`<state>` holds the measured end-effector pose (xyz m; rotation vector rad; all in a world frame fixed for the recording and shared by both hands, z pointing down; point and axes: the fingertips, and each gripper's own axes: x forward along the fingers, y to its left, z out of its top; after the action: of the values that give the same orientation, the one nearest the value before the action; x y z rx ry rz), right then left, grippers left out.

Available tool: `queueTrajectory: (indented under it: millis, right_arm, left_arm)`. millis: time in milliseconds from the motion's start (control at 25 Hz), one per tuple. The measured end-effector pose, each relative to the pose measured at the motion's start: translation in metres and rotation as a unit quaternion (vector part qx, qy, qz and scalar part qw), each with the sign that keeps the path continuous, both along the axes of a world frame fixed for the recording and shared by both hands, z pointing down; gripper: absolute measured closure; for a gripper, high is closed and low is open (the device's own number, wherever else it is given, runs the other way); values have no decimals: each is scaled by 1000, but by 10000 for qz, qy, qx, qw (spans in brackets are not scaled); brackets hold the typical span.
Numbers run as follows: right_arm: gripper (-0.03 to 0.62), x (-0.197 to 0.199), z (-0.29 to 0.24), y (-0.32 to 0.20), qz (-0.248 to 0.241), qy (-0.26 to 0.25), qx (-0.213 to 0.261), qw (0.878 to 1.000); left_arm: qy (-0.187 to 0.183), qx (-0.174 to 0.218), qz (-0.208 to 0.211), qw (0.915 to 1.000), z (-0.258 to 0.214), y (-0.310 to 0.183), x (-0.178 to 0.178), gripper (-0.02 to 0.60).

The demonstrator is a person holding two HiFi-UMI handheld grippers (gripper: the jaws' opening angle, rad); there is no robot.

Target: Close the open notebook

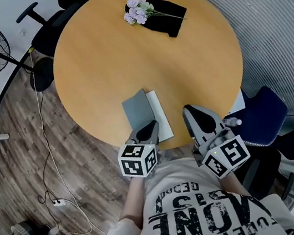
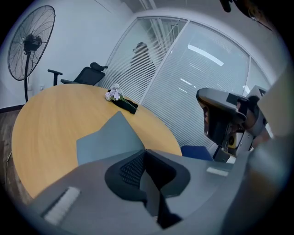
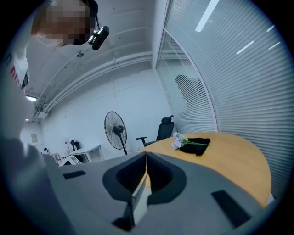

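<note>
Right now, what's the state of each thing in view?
notebook: not closed yet, grey cover tilted up, white page showing
left gripper: shut, at the notebook's near edge
right gripper: shut, right of the notebook
flowers: lying on black cloth
fan: standing upright

Bright, even light fills the room around me, strip lights (image 3: pixel 206 13) glaring in the blinds (image 3: pixel 239 82); shadows stay faint. My two gripper views bend into black corners, and whatever sits closest goes soft.
</note>
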<state>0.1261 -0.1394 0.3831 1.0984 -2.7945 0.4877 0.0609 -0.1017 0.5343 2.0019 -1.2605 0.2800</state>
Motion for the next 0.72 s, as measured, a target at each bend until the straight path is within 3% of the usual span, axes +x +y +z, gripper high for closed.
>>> queueTrajectory:
  millis: [720]
  right_arm:
    - [582, 9, 7, -8, 111, 13, -115, 9999]
  left_arm:
    - [-144, -250, 211, 9994, 28, -13, 21, 560]
